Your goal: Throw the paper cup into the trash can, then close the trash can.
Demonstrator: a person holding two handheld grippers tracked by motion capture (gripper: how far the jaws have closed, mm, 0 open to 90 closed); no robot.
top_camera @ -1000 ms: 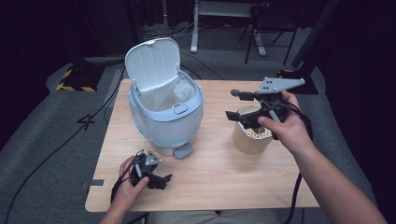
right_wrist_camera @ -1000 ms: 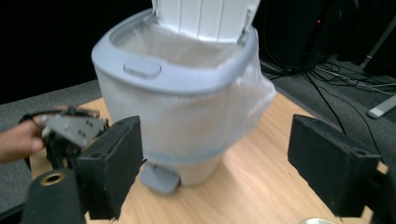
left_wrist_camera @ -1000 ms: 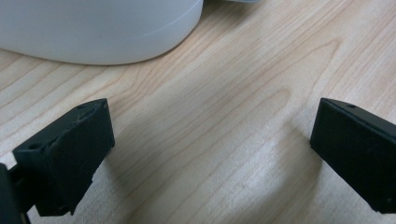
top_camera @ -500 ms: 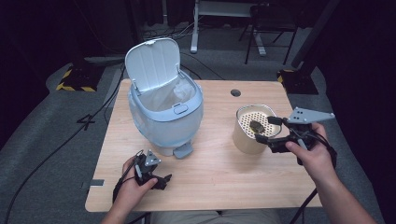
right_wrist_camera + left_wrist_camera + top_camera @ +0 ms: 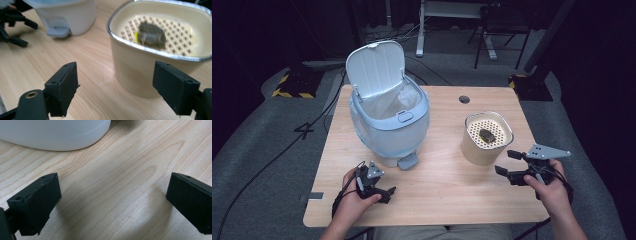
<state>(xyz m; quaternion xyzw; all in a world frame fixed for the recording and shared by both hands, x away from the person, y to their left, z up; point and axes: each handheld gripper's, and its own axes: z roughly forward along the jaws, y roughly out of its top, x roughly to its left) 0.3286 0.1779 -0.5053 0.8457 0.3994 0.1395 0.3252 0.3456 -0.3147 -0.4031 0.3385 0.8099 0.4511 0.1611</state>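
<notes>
Grippers, two, each held in a person's hand at the near edge of the table (image 5: pixel 437 185). Left gripper (image 5: pixel 384 192) sits by the near left corner, jaws spread wide with bare wood between them in the left gripper view; nothing held. Right gripper (image 5: pixel 504 162) sits by the near right corner, just beside the tub, jaws likewise wide apart and empty, one on each side of the tub's near wall in the right gripper view without touching it.

Bins, one: pale blue pedal bin (image 5: pixel 389 125), standing toward the far left of the table, lid (image 5: pixel 376 67) raised and tilted back, one pedal (image 5: pixel 408 161) at its foot facing the near edge. A white liner (image 5: pixel 394 100) shows inside; what lies below the liner's folds is hidden. In the left gripper view the bin is cut off to a curved strip of its base (image 5: pixel 55 132) along the top edge.

Tubs, one: cream tub (image 5: pixel 487 137) with a metal rim, standing toward the right edge of the table, well apart from the bin. Inside sits one perforated tray (image 5: pixel 497 127), and on it one dark lump (image 5: pixel 486 135), near the middle. In the right gripper view the lump (image 5: pixel 151 35) is blurred, grey-brown with a yellow patch at one end; what it is cannot be made out.

Holes, one: round cable hole (image 5: pixel 464 99) near the far edge of the table.
</notes>
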